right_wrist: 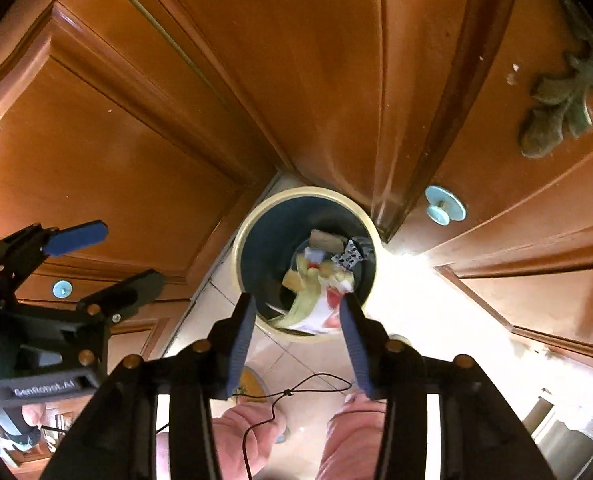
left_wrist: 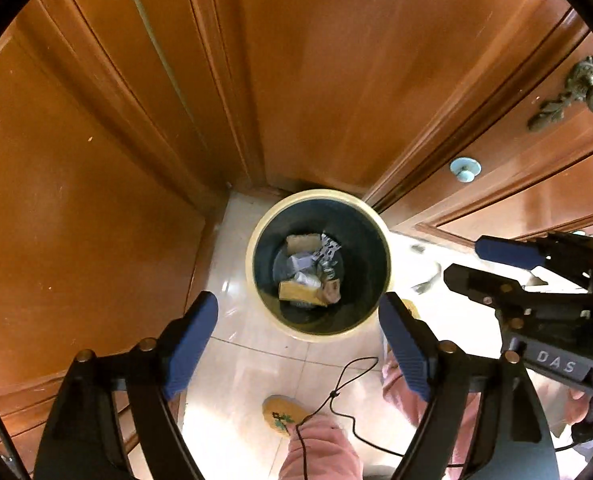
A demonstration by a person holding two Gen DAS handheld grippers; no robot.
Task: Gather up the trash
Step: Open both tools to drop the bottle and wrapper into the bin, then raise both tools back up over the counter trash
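A round bin with a cream rim (left_wrist: 250,264) (right_wrist: 236,256) stands on the tiled floor in a corner of wooden panels. Cardboard scraps and crumpled paper (left_wrist: 310,272) lie inside it. My left gripper (left_wrist: 298,300) (right_wrist: 132,251) hangs open above the bin with nothing between its fingers. My right gripper (right_wrist: 296,300) (left_wrist: 466,260) is over the bin's near edge with its jaws apart. A blurred yellow-green and white-red wrapper (right_wrist: 312,312) hangs between them, against the right pad (right_wrist: 354,332) and clear of the left one.
Wooden doors and cabinet fronts close in the bin on three sides. A pale blue knob (left_wrist: 465,169) (right_wrist: 445,205) and a brass ornamental handle (left_wrist: 588,84) stick out at the right. A person's pink trouser legs (left_wrist: 320,452), a yellow slipper (left_wrist: 282,416) and a black cord (left_wrist: 348,376) are below.
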